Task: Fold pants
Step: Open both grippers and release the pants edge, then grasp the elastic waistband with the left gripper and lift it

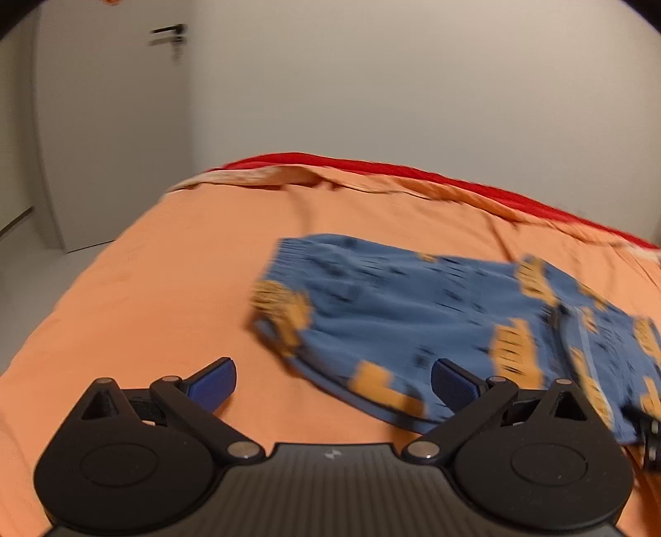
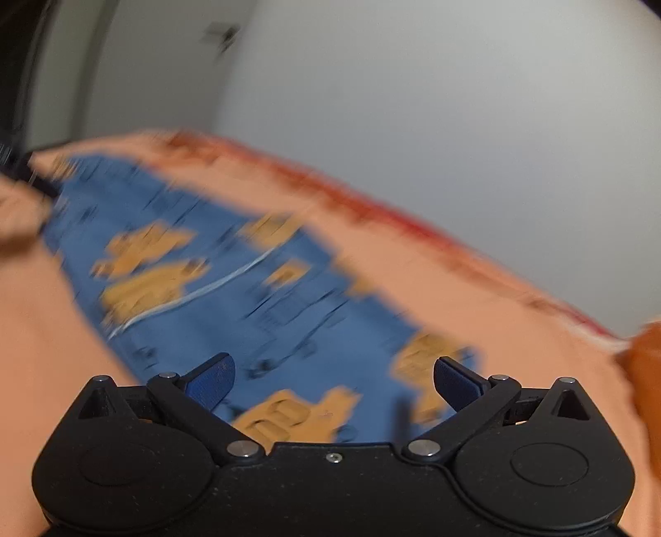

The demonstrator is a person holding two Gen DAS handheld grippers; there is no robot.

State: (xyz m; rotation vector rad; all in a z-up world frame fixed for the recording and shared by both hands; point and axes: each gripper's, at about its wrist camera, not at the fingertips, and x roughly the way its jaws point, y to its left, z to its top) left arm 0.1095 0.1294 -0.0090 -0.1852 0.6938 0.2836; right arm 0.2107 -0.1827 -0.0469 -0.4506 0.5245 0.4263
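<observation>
Jaws of both the left gripper and right gripper spread wide and empty, blue pants with orange print lying flat on orange bed sheet, blurred.

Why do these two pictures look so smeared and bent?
Right wrist view: heavy motion blur streaks the blue patterned pants and orange bedsheet; only the right gripper is sharp. Left wrist view: milder blur on the pants, door handle doubled; the fisheye lens bows the bed's edges.
</observation>
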